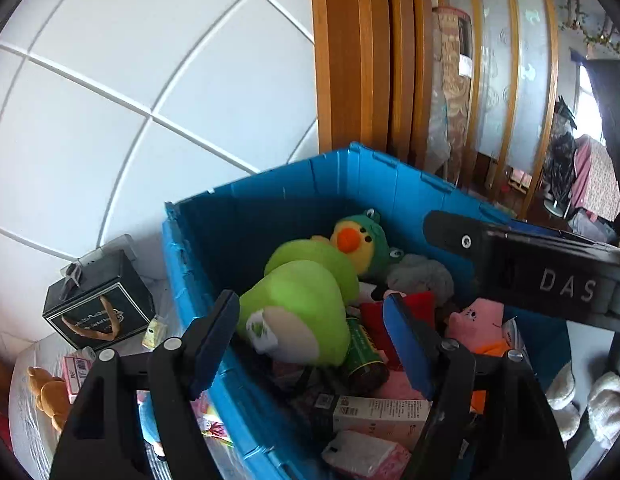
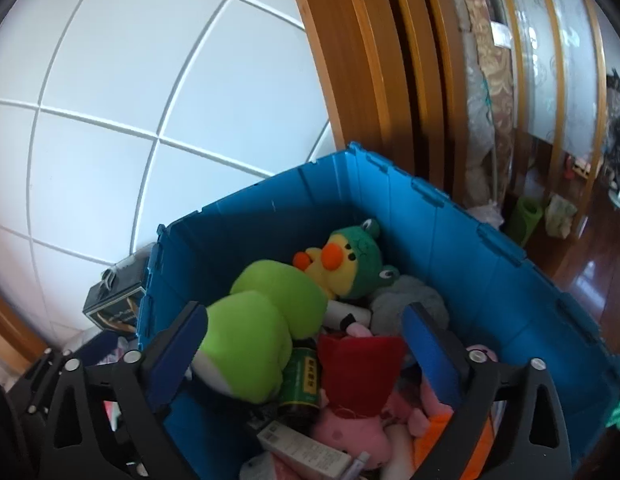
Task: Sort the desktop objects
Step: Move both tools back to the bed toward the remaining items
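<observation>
A blue plastic crate [image 1: 270,196] [image 2: 449,240] holds several toys and boxes: a green plush [image 1: 306,300] [image 2: 258,336], a yellow duck in a green frog hood [image 1: 359,242] [image 2: 345,262], a green can [image 1: 363,354] [image 2: 302,380], a pink pig in a red dress [image 2: 357,376] and a white carton [image 1: 381,412]. My left gripper [image 1: 310,344] is open and empty above the crate's left side. My right gripper [image 2: 306,348] is open and empty above the crate; its body shows in the left wrist view [image 1: 549,276].
Left of the crate on the table stand a black gift box [image 1: 98,300] [image 2: 114,300], a brown teddy [image 1: 50,396] and a pink carton [image 1: 76,372]. A white tiled wall [image 1: 130,100] is behind. A wooden door frame [image 1: 357,60] is at right.
</observation>
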`<state>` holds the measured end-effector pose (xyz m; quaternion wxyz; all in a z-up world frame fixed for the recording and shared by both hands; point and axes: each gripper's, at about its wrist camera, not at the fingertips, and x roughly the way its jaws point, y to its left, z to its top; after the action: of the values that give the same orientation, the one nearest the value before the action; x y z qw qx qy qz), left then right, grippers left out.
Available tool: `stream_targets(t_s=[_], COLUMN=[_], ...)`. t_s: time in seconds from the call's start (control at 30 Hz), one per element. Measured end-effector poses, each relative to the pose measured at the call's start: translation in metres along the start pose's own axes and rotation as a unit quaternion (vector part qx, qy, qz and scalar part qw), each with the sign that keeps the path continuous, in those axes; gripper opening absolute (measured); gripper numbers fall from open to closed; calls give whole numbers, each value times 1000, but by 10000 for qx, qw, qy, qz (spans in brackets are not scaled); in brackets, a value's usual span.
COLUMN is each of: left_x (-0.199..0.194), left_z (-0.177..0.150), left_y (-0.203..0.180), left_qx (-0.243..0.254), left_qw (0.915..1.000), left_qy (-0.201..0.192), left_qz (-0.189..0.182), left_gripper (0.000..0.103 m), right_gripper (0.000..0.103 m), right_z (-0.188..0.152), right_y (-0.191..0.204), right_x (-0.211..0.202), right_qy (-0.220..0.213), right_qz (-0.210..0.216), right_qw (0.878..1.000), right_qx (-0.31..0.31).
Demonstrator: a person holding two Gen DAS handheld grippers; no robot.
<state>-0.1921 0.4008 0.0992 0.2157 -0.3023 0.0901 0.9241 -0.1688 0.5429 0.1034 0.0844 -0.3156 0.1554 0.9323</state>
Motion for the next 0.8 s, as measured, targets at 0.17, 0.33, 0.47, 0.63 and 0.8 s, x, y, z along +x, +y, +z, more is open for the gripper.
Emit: stream_targets(t_s=[0.17, 0.33, 0.47, 0.63, 0.8], left_x=[-44, -84, -109, -122, -125], left_z=[-18, -47, -81, -131, -188], left_y=[25, 65, 104, 159, 215], left_qx=[-133, -441, -754, -1137, -1491], left_qw=[9985, 9946, 9875, 9838, 9774], left_qy=[-474, -847, -1146, -1007, -711], left_qz=[223, 415, 773, 948, 1317], left_gripper=[82, 83, 84, 84, 84], right_gripper=[103, 103, 103, 103, 103], right_z=[-13, -34, -61, -100, -134], right_y=[22, 55, 94, 145, 191], right_x=[-31, -65, -87, -103, -101], right_qy=[-266, -640, -928, -1411, -1624], right_qz=[-4, 39, 108, 514, 1229], right_qw=[9996, 9975, 9940, 9840, 9720], right_qx=[-127, -285, -562, -953, -1174])
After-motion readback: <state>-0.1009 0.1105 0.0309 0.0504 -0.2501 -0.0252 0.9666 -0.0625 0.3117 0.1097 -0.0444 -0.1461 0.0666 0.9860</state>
